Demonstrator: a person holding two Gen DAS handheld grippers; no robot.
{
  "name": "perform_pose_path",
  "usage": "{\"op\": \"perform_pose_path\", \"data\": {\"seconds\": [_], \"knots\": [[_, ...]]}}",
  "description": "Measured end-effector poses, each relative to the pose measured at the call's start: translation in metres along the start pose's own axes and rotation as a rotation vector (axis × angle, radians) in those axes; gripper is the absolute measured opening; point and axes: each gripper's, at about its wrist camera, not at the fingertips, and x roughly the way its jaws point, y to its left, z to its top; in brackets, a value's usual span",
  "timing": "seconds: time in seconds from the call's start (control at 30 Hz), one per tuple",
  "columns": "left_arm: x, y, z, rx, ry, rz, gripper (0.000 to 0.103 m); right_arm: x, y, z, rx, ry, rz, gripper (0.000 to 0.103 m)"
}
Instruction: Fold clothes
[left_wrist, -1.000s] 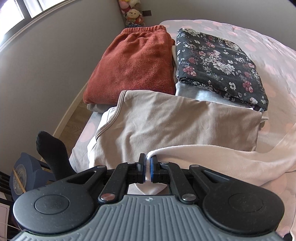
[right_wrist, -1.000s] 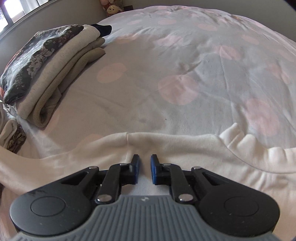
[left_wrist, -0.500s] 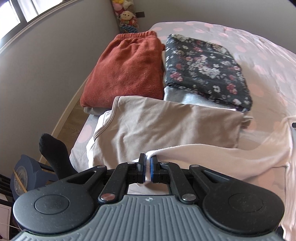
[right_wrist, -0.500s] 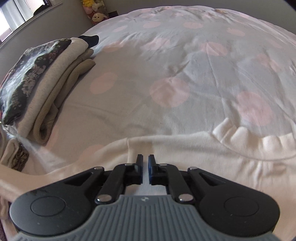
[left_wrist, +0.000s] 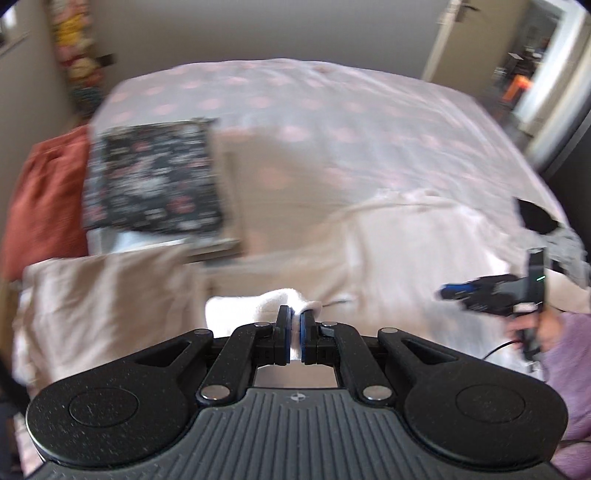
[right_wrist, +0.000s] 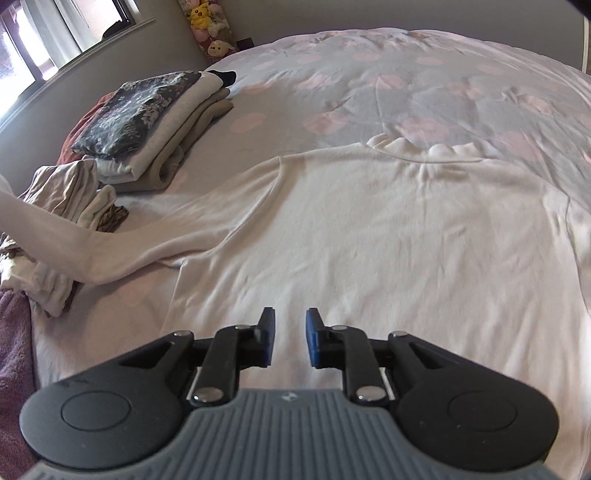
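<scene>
On the near half of the bed (right_wrist: 369, 85), cream top (right_wrist: 369, 229) lies flat, its left sleeve (right_wrist: 110, 254) lifted. Left gripper (left_wrist: 294, 334) clamps the sleeve cuff; right gripper (right_wrist: 289, 339) hangs over the hem, jaws apart, empty. Folded stack (right_wrist: 155, 122) far left, floral piece (right_wrist: 136, 110) on top

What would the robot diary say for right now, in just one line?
step: sleeve fold | left gripper: shut on cream top's sleeve | right gripper: open, empty, over cream top | bed
</scene>
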Motion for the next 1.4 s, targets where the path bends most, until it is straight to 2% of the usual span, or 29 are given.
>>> {"op": "perform_pose_path", "data": {"seconds": [0.2, 0.37, 0.47, 0.57, 0.7, 0.77, 0.83, 0.97, 1.0, 1.13, 1.3, 1.4], "knots": [[0.074, -0.088, 0.001, 0.085, 0.041, -0.185, 0.003, -0.033, -0.003, -0.043, 0.048, -0.059, -0.032, 0.022], [0.149, -0.128, -0.015, 0.046, 0.128, -0.265, 0.003, -0.052, -0.013, -0.075, 0.12, -0.097, -0.052, 0.022], [0.191, -0.141, -0.034, 0.0, 0.187, -0.303, 0.003, -0.045, -0.023, -0.093, 0.156, -0.083, -0.065, 0.022], [0.226, -0.15, -0.055, -0.011, 0.23, -0.297, 0.003, -0.032, -0.035, -0.107, 0.193, -0.046, -0.069, 0.023], [0.257, -0.15, -0.08, -0.063, 0.26, -0.332, 0.003, -0.024, -0.041, -0.111, 0.22, -0.026, -0.038, 0.023], [0.264, -0.148, -0.089, -0.084, 0.271, -0.348, 0.008, -0.023, -0.042, -0.111, 0.225, -0.026, -0.024, 0.025], [0.264, -0.147, -0.098, -0.076, 0.272, -0.343, 0.017, -0.022, -0.043, -0.113, 0.234, -0.024, -0.02, 0.025], [0.247, -0.142, -0.116, -0.037, 0.232, -0.332, 0.041, -0.025, -0.045, -0.113, 0.246, -0.035, -0.022, 0.025], [0.242, -0.14, -0.12, -0.027, 0.22, -0.327, 0.043, -0.026, -0.044, -0.113, 0.245, -0.037, -0.024, 0.026], [0.218, -0.12, -0.131, -0.014, 0.166, -0.319, 0.046, -0.029, -0.04, -0.112, 0.229, -0.049, -0.027, 0.029], [0.206, -0.101, -0.13, 0.082, 0.079, -0.158, 0.046, -0.032, -0.033, -0.114, 0.218, -0.044, 0.015, 0.03], [0.207, -0.09, -0.126, 0.149, 0.034, -0.086, 0.047, -0.035, -0.023, -0.116, 0.188, -0.041, 0.037, 0.034]]}}
